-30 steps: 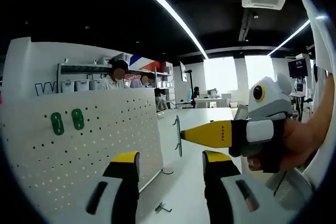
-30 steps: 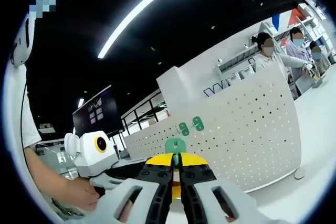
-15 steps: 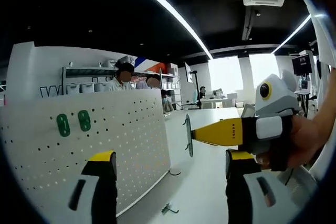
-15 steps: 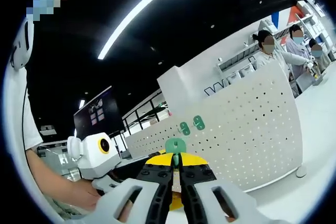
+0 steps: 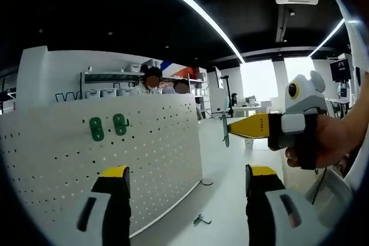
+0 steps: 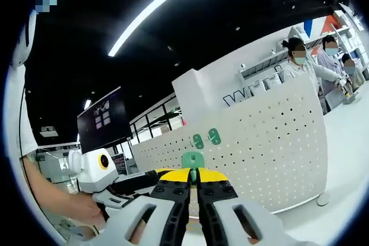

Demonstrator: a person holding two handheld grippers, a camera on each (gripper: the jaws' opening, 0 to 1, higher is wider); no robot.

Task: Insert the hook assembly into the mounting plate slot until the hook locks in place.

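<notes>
Left gripper view, going L to R: white pegboard [image 5: 104, 159] stands upright on the white table [image 5: 225, 200], w/ two green hooks [image 5: 108, 127] already sitting in its holes near the upper left. Your left gripper [image 5: 183, 180] has its yellow-tipped jaws spread wide, nothing btwn them, pointing past the board's right edge. A small metal bit [image 5: 200, 220] lies on the table just beside the board's foot. Further right, your right gripper [image 5: 226, 129] comes in sideways, pinching a thin green hook assembly [image 5: 224, 129] edge-on, held up in the air near the board's right end, not touching it.

Right gripper view: on the left your left gripper [image 6: 147, 178] and the hand on it [image 6: 72, 207]. Center, the right gripper's [image 6: 193, 181] jaws are pressed together on the green hook assembly [image 6: 192, 159], its rounded top poking up above the tips. Behind it the pegboard [image 6: 271, 142] w/ the two hooks [image 6: 206, 139]. Far right, ppl in the background by shelves [image 6: 271, 70].
</notes>
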